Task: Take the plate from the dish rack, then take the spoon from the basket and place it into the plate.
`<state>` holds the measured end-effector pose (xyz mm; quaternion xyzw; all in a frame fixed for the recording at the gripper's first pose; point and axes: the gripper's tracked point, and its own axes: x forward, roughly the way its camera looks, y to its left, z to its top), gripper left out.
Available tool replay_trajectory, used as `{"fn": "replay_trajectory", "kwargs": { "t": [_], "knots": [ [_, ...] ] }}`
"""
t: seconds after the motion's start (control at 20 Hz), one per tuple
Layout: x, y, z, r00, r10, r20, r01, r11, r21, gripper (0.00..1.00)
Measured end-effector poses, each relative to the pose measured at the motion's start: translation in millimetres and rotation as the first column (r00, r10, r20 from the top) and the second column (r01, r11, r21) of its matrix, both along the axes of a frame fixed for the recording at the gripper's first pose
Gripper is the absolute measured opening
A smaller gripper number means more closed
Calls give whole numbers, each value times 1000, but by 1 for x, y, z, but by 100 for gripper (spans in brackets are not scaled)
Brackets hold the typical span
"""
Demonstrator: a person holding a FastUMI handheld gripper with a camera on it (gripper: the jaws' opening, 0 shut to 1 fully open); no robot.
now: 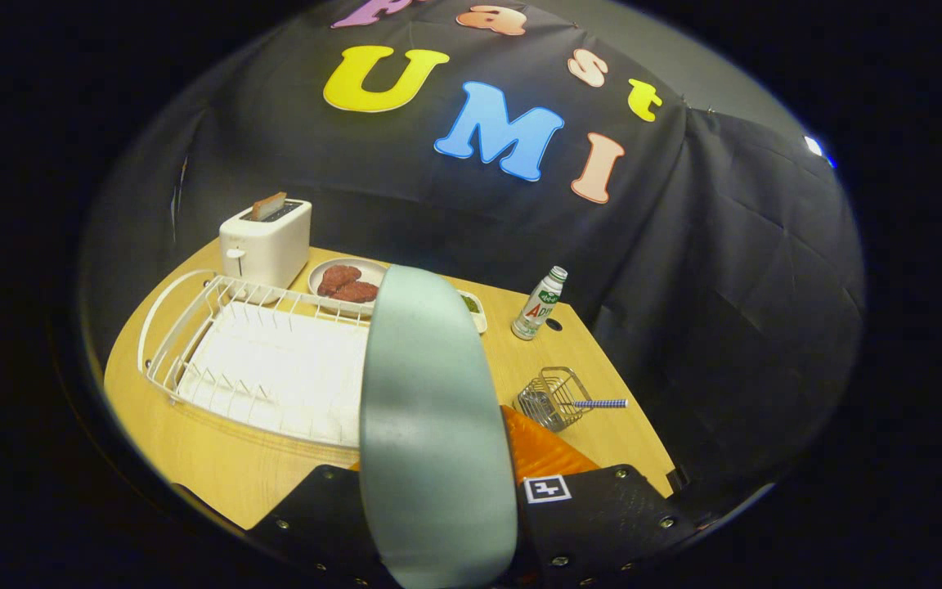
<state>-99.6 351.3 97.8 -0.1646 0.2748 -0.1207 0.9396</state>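
Observation:
A pale grey-green plate [430, 393] stands on edge between my fingers, and my gripper [438, 511] is shut on its lower rim, holding it up above the wooden table [217, 466]. Behind the plate and to its left lies the white wire dish rack [266, 368], with nothing in its slots. Beyond my right finger [602, 507] a small wire basket [551, 398] sits on the table. The spoon [598, 403] rests in it, its blue-striped handle sticking out to the right. The plate hides the rack's right end.
A white toaster [266, 241] with a slice in it stands behind the rack. Beside it are a plate of red meat [348, 282] and a small dish of greens [473, 307]. A small bottle [538, 304] stands farther back than the basket.

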Motion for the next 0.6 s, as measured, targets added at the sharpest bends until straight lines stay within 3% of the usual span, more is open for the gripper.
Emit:
{"fn": "replay_trajectory", "kwargs": {
  "t": [0.2, 0.6],
  "knots": [
    [-30, -3, -29, 997, 47, -54, -43, 997, 61, 56],
    [-53, -7, -90, 987, 80, -137, -38, 958, 285, 56]
  ]
}}
